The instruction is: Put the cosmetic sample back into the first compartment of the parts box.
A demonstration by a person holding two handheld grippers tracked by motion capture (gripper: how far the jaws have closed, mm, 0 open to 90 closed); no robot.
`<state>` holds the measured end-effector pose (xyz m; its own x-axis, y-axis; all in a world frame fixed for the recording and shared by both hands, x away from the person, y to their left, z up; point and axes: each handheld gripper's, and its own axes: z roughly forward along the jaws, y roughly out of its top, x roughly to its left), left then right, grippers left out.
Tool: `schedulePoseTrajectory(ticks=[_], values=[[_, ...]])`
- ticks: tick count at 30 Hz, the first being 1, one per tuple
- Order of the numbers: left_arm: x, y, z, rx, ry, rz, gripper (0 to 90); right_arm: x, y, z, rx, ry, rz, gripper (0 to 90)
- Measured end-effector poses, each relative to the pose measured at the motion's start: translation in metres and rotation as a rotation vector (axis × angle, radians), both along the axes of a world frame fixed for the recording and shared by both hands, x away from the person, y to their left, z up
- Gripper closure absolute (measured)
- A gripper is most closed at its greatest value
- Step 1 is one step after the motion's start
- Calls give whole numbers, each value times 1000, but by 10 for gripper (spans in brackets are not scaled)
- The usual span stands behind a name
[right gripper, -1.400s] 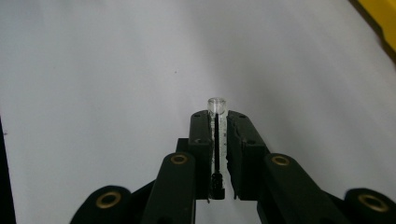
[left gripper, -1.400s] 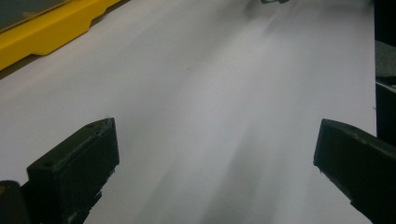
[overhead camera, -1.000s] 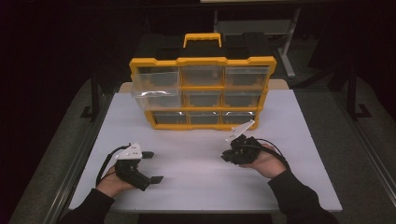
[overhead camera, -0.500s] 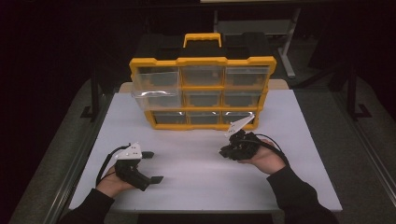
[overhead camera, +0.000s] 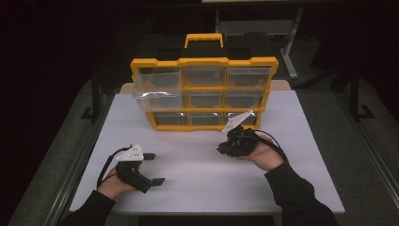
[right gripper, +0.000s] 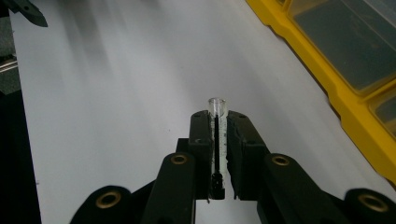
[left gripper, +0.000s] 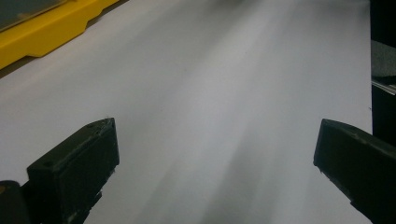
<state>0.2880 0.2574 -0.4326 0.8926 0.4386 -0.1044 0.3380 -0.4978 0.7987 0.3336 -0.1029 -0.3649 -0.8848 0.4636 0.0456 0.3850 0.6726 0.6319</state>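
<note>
Clear slim glass tube (right gripper: 217, 122) lay clamped lengthwise between right gripper (right gripper: 217, 116) fingers, yellow compartment organiser (overhead camera: 203, 94) just beyond; left gripper (overhead camera: 151, 168) fingers apart, empty.

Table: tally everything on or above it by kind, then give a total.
Yellow organizer: 1
Clear tube, clamped in the right claw: 1
Claws, with the left claw open: 2
White table: 1
Total: 5
</note>
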Motion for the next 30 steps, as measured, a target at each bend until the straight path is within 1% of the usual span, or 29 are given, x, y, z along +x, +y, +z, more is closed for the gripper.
schedulePoseTrajectory(ticks=[9, 21, 23, 30], values=[[0, 0, 0, -4, -1, 1, 0, 4, 5, 9, 1, -10, 8, 788], [0, 1, 1, -11, -1, 4, 0, 11, 10, 27, 10, -26, 13, 789], [0, 1, 1, -12, 0, 4, 0, 12, 10, 30, 13, -23, 12, 789], [0, 1, 1, -13, -1, 3, 0, 15, 13, 40, 15, -39, 18, 789]])
